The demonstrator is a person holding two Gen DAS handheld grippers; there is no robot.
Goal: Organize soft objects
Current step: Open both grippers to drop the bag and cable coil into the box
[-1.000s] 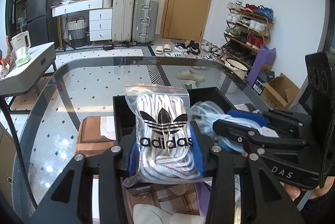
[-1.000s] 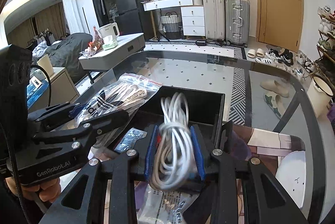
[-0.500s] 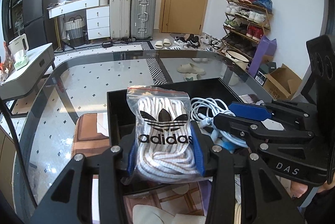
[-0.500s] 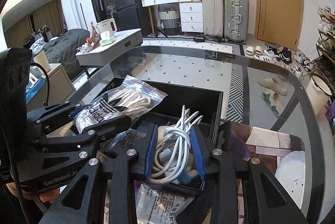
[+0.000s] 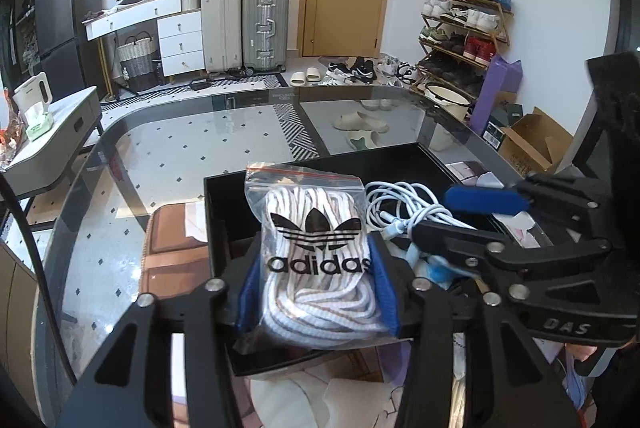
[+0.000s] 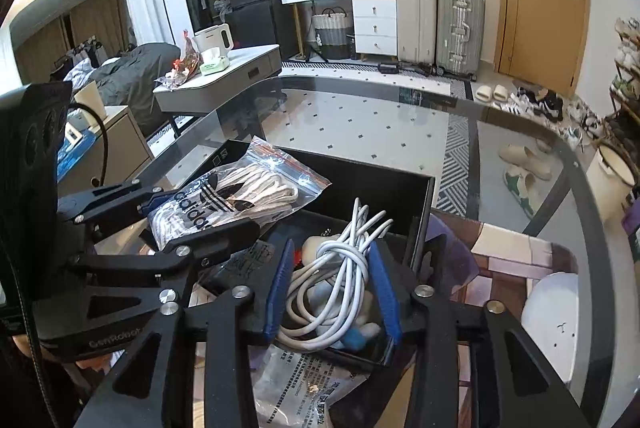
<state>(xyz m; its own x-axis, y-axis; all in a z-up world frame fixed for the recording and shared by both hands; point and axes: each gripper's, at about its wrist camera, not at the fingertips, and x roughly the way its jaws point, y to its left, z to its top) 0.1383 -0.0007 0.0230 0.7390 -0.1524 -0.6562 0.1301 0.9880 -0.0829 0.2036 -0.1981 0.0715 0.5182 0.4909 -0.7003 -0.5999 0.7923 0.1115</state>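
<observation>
A clear zip bag of white laces [image 5: 320,252] with a black logo stands in the black box [image 5: 392,160]. My left gripper [image 5: 318,244] has it between its blue pads. Its jaws are opening, and the bag still bulges against both pads. From the right wrist, the bag [image 6: 224,200] lies tilted over the box's left side in the left gripper [image 6: 208,212]. A coil of white cable [image 6: 332,280] rests inside the box [image 6: 360,172]. My right gripper [image 6: 332,246] straddles it, jaws opening, with small gaps beside the coil. The left view shows the cable [image 5: 404,204] by the right gripper [image 5: 436,212].
The box sits on a glass table [image 5: 168,156] with a rounded far edge. A printed plastic bag [image 6: 304,376] lies under the box's near corner. A brown cushion [image 5: 176,252] shows through the glass. A grey side table [image 6: 224,84] stands to the left.
Both grippers came down into the box with their loads. The cable coil, held upright before, now lies slack on the box floor. Both pairs of jaws stand wider.
</observation>
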